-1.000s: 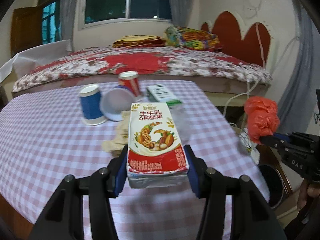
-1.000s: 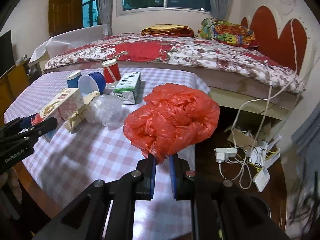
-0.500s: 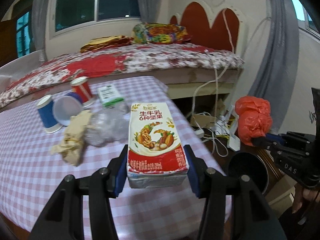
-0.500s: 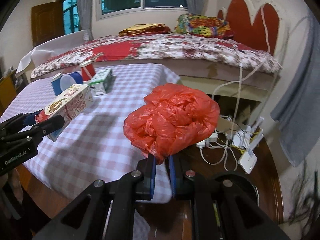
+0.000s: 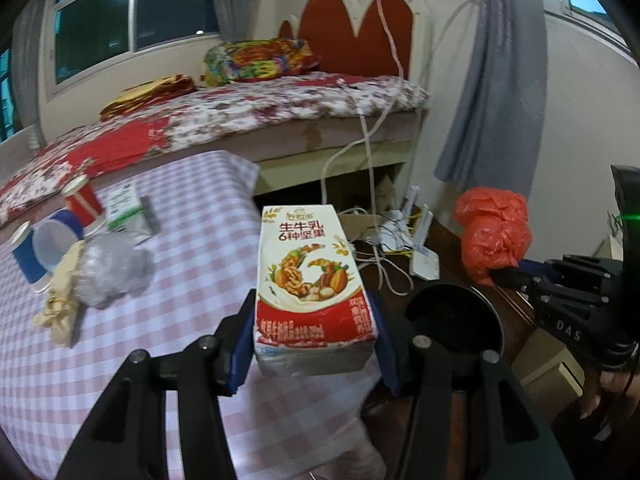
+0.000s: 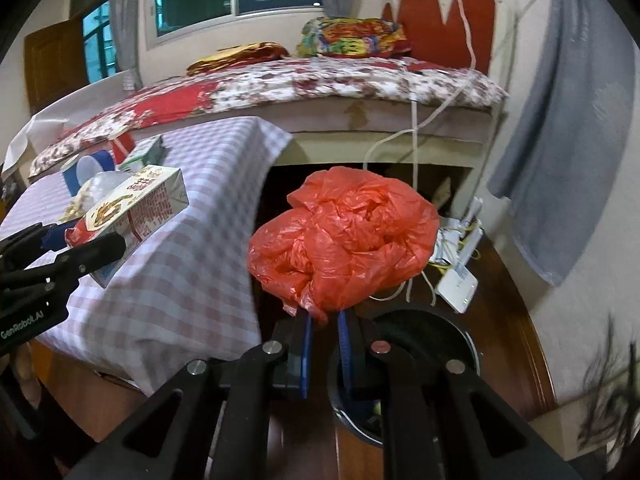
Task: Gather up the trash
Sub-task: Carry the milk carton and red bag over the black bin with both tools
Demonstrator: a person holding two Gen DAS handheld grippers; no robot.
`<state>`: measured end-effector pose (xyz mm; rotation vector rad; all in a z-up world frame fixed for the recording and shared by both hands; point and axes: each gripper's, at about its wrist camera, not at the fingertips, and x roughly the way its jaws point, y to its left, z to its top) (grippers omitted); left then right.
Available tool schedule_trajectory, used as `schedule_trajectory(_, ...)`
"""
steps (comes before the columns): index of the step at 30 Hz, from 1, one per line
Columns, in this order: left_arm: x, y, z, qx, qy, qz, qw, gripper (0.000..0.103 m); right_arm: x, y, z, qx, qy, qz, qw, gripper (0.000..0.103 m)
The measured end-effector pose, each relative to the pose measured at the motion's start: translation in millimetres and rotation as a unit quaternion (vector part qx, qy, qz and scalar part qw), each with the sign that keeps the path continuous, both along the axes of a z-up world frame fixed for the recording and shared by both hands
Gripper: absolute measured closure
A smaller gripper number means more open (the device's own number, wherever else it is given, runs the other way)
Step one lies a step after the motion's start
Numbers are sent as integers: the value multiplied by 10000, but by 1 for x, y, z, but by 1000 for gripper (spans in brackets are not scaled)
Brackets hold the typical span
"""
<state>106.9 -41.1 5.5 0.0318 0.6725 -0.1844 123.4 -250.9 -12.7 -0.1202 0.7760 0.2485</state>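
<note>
Mid-task, nothing binned yet as far as visible. Left gripper (image 5: 314,344) jaws clamp the milk carton (image 5: 314,292) by its base, held in the air just left of the black bin (image 5: 454,322). Carton's long axis runs straight ahead along the fingers, top pointing away.

Right gripper (image 6: 323,334) jaws pinch the red plastic bag (image 6: 344,236), over the bin's rim.

Left on the table (image 5: 192,248) beside the bin: cups (image 5: 44,246), green carton (image 5: 126,204), clear wrap (image 5: 110,268), paper scrap (image 5: 58,308).

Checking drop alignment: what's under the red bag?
The black bin sits below the red bag, held by the right tongs. Its near rim and most of the inside are hidden by them.
</note>
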Motion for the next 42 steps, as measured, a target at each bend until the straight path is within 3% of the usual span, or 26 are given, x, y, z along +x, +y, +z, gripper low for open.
schedule_trajectory(10,4,-43,-8,36,112,-505,9987,50,-3,-44,-16,-82,114,-360,9993,90)
schedule_trajectory(24,12,-94,-49,89,597,-1117,9919,50,-2,-91,-53,-203,529,-698,9959,90)
schedule_trajectory(42,37,-130,-103,-23,1300,-1566,9791,50,15,-109,-121,-433,1238,-340,9908,90)
